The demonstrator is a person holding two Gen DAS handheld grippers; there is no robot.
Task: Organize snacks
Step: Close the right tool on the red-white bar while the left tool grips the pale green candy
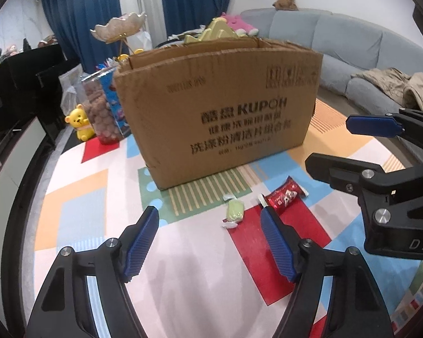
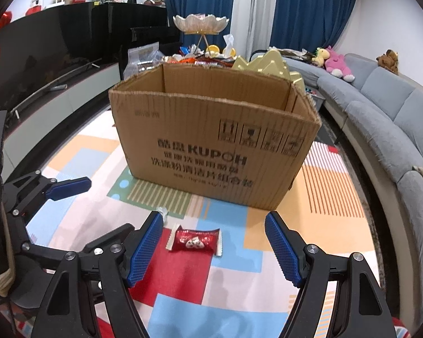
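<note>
Both hand-held grippers are held low over the patterned play mat (image 2: pixel 282 239), which is spread across the floor and carries everything else. Behind the snacks, an open cardboard box (image 2: pixel 211 146) has been set upright with its flaps out of the way, presumably so that snacks can be dropped in from above; its interior floor is hidden from both views. The right hand-held gripper (image 2: pixel 214 249) is spread wide and empty, and a red snack packet (image 2: pixel 194 239) lies flat on the mat just ahead, framed between its fingers, which suggests alignment for a pick. The left hand-held gripper (image 1: pixel 210 242) is likewise spread and holds nothing; a small green wrapped candy (image 1: pixel 234 214) lies just beyond its fingertips, beside the red packet and apart from it. Neither snack is yet touched, so the sorting is judged to be unfinished.
</note>
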